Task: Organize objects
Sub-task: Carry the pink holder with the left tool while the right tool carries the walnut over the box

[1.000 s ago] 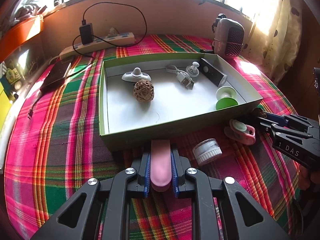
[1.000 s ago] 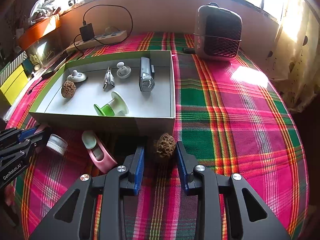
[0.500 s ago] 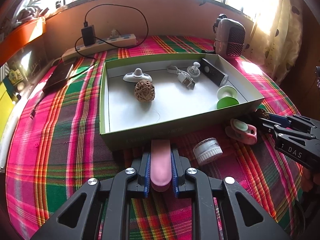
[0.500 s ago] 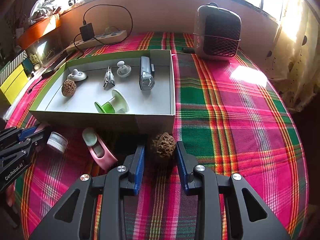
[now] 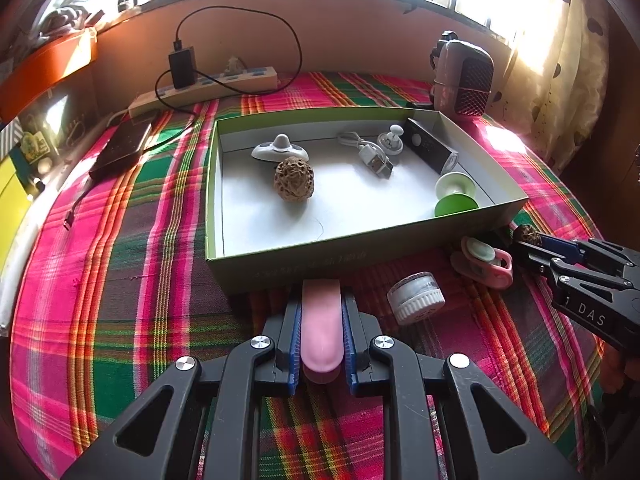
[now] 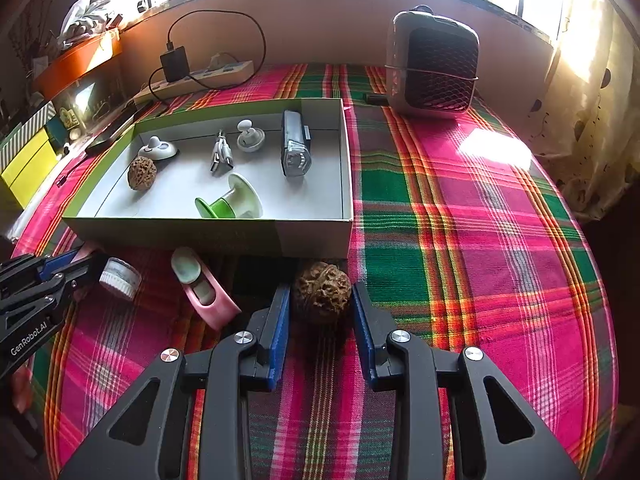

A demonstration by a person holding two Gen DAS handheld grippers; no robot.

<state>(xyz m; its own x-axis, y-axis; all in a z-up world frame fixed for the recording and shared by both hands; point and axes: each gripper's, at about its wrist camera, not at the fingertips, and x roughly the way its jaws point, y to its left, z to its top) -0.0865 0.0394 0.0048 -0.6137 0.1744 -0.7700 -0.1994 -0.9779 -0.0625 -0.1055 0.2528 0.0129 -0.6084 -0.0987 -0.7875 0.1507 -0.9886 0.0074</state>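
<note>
My left gripper is shut on a pink oblong piece, just in front of the near wall of a green-and-white box. My right gripper is shut on a brown wrinkled walnut at the box's near right corner. In the left wrist view the right gripper shows with the walnut at its tip. In the right wrist view, the left gripper sits at the left edge. The box holds a second walnut, a green spool and several small gadgets.
A small white jar and a pink case lie on the plaid cloth between the grippers. A heater stands behind the box at right. A power strip and a dark phone are at the back left.
</note>
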